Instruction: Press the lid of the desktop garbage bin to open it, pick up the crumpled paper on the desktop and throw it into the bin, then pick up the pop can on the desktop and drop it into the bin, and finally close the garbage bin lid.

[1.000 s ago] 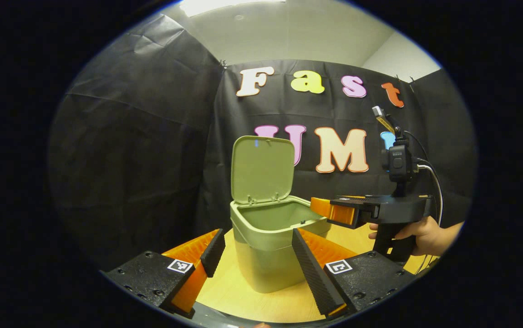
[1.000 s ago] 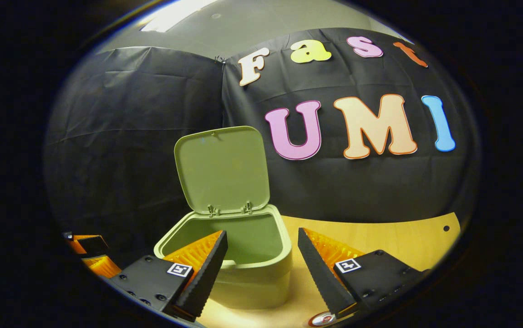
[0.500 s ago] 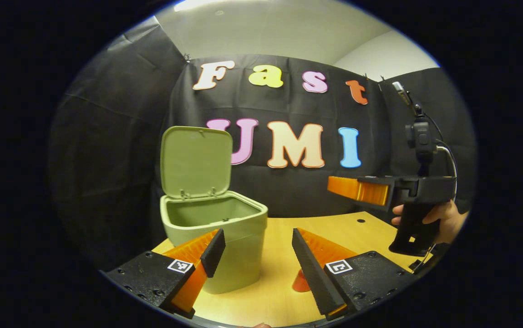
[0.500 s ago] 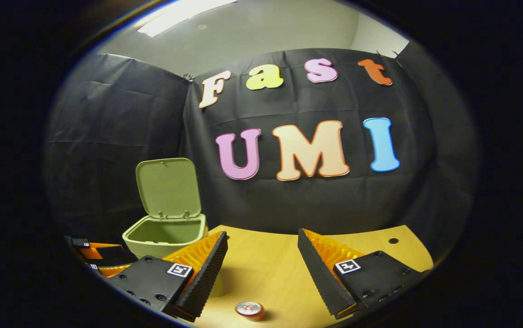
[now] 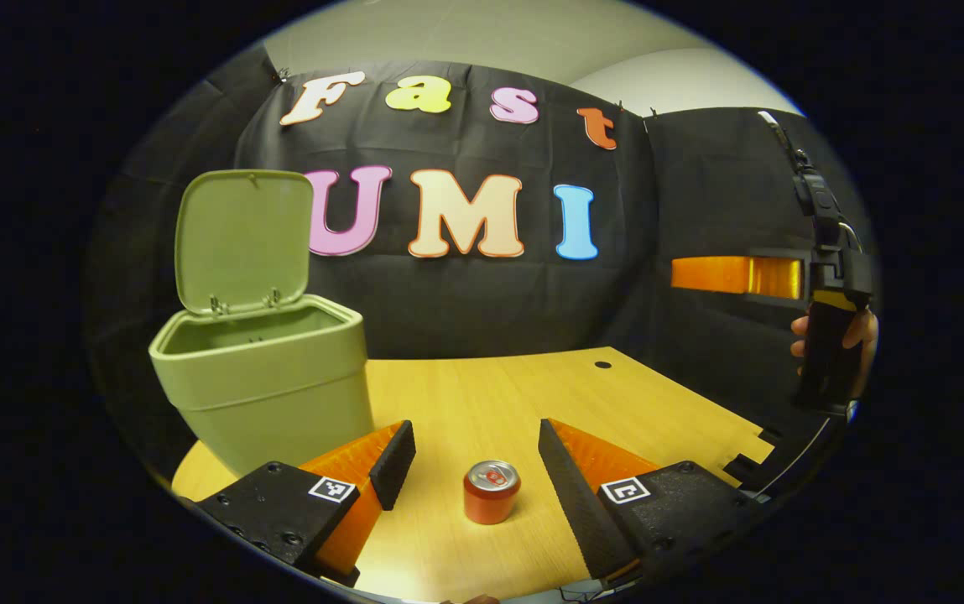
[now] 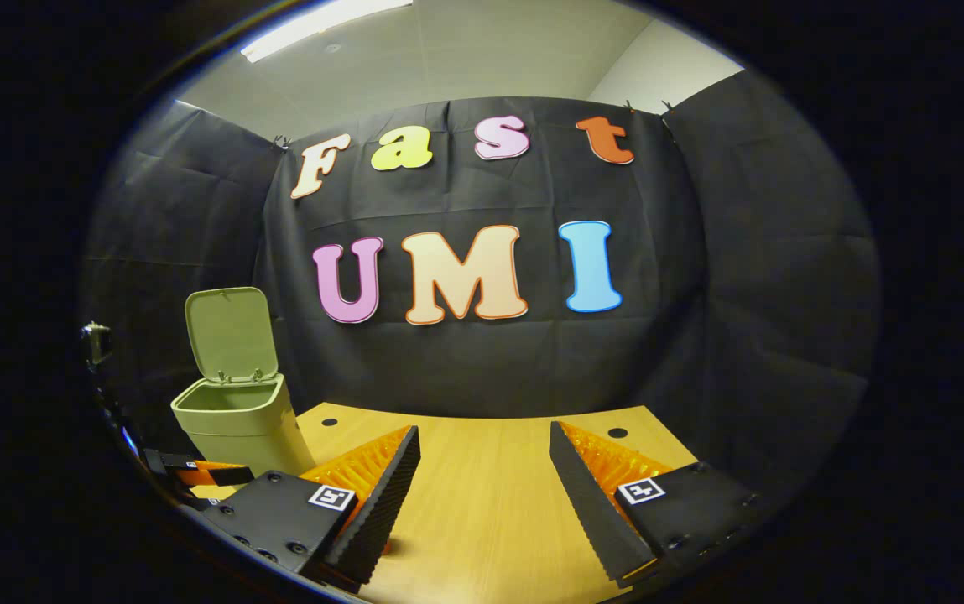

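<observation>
Time for the pop can (image 5: 491, 492) step: standing on the desk (image 5: 482, 394) between wide-open, empty left gripper (image 5: 476, 457) fingers, green bin (image 5: 268, 382) lid up; next, lower and squeeze; right gripper (image 6: 483, 482) open, empty.

- A recording booth set up inside a plain office-like room.
- Black cloth (image 6: 750, 277) hangs as walls on three sides.
- A wooden desk (image 6: 490, 470) with cable holes.
- White ceiling (image 6: 465, 50) with a strip light (image 6: 322, 21) above.
</observation>
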`<state>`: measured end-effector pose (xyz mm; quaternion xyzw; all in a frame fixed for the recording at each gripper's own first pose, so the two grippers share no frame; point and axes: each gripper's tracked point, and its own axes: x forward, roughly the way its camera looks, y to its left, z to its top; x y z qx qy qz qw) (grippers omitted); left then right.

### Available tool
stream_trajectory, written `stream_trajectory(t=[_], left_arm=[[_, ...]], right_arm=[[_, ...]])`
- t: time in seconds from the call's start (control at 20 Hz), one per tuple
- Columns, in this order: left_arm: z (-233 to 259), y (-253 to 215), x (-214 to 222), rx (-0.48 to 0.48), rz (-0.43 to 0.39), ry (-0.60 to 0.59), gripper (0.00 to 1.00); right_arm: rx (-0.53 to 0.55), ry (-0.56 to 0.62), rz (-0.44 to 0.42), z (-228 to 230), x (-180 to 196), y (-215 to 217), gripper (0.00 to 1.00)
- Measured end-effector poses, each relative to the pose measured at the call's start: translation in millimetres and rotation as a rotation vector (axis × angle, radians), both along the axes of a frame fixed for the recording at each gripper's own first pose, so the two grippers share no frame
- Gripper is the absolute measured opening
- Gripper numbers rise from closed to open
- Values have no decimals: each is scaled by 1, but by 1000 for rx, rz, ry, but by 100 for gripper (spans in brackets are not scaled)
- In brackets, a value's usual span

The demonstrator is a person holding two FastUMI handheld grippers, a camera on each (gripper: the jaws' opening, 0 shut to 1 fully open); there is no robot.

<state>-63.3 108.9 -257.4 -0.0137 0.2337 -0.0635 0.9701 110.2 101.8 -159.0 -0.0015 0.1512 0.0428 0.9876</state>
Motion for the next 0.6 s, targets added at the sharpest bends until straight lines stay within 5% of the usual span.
stream_trajectory(t=[0.6], left_arm=[[-109,-21,11,36,-59,188,93]], right_arm=[[-63,63,-177,-16,-69,-75,98]])
